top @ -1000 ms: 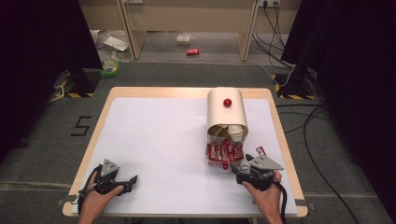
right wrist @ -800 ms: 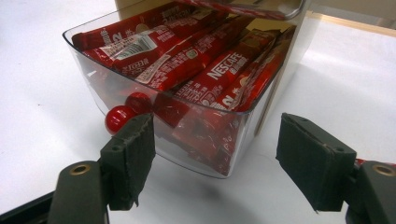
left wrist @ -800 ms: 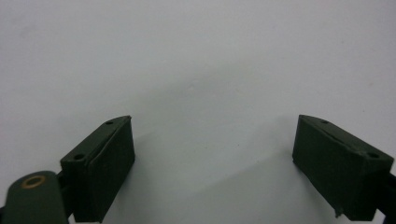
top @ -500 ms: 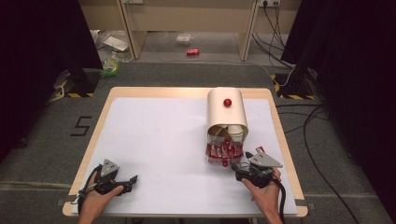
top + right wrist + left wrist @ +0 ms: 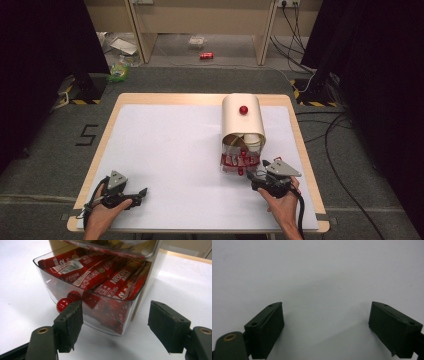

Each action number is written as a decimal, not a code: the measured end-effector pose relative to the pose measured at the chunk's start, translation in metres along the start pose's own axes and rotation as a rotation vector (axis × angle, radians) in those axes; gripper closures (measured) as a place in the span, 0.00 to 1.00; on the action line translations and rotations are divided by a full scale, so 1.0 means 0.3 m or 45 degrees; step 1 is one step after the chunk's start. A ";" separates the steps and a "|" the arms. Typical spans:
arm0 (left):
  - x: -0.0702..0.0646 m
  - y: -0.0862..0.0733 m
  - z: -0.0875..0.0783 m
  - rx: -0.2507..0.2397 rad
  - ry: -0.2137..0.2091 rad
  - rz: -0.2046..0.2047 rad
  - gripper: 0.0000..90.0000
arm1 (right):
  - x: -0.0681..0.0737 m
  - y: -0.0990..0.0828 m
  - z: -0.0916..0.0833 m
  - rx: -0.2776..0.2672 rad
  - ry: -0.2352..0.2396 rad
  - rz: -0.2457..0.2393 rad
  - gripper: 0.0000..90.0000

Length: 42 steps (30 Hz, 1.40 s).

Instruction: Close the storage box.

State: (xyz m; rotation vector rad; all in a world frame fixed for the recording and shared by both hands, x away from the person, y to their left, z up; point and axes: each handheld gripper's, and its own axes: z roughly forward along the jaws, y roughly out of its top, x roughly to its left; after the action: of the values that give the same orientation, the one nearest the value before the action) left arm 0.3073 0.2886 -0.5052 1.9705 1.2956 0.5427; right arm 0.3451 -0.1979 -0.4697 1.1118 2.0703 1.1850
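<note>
From the high view, a cream dispenser (image 5: 243, 120) lies on the white surface (image 5: 170, 150), its clear drawer (image 5: 240, 164) just ahead of the right gripper (image 5: 253, 174). The left gripper (image 5: 325, 327) view shows released jaws over bare surface. In the right gripper (image 5: 115, 322) view, spread, empty jaws face the clear drawer (image 5: 75, 297), packed with red sachets (image 5: 110, 282), a red knob (image 5: 63, 304) on its front.

Past your bench, a small red can (image 5: 206, 55) lies on the grey carpet floor (image 5: 200, 77). A green bag (image 5: 119, 71) sits far to its left.
</note>
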 end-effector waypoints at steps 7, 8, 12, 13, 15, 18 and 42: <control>0.000 0.000 0.000 0.000 0.000 0.001 0.14 | -0.003 0.005 0.011 -0.009 -0.013 -0.003 0.32; 0.000 0.000 0.000 0.000 0.000 0.000 0.13 | -0.003 0.007 0.013 -0.009 -0.015 -0.002 0.32; 0.000 0.000 0.000 0.000 0.000 0.000 0.14 | -0.006 0.009 0.019 -0.011 -0.019 -0.006 0.32; 0.000 0.000 0.000 0.000 0.000 0.001 0.13 | -0.006 0.010 0.021 -0.012 -0.023 -0.002 0.32; 0.000 0.000 0.000 0.000 0.000 0.000 0.13 | -0.007 0.012 0.025 -0.012 -0.028 -0.004 0.32; 0.000 0.000 0.000 0.000 0.000 0.000 0.14 | -0.007 0.014 0.029 -0.014 -0.030 0.003 0.32; 0.000 0.000 0.000 0.000 0.000 0.001 0.14 | -0.018 0.030 0.059 -0.020 -0.063 -0.001 0.31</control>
State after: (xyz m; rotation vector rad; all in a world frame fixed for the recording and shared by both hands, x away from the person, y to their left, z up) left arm 0.3073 0.2885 -0.5052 1.9710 1.2954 0.5431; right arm 0.3647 -0.1920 -0.4705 1.1220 2.0206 1.1601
